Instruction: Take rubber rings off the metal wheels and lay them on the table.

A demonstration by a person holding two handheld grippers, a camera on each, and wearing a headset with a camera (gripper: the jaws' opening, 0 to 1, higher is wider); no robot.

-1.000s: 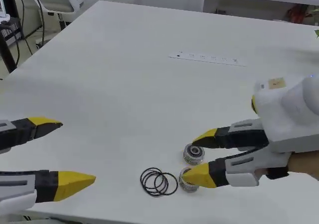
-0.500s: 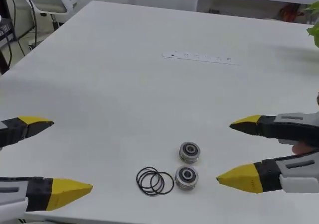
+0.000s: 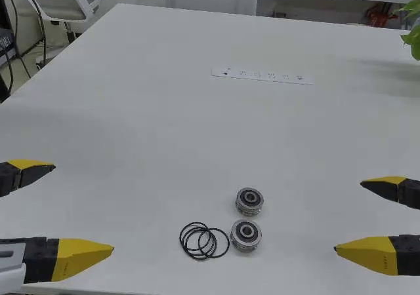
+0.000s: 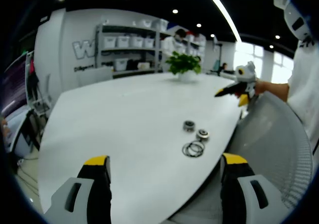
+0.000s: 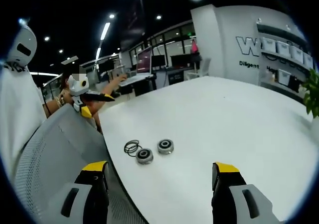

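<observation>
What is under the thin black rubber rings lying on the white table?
Only the white table shows through the thin black rubber rings. They overlap, so lower ones are partly covered at the crossings. The round metal wheels sit beside them, not under.

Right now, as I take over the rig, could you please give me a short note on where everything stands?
Both open and empty: left tongs at the near left, right tongs to the right of the wheels, touching nothing.
The farther wheel and nearer wheel lie close together near the table front edge.
Done: overlapping rubber rings lie just left of the nearer wheel.
Left: too small to tell whether any ring remains on the wheels, so check them.
</observation>
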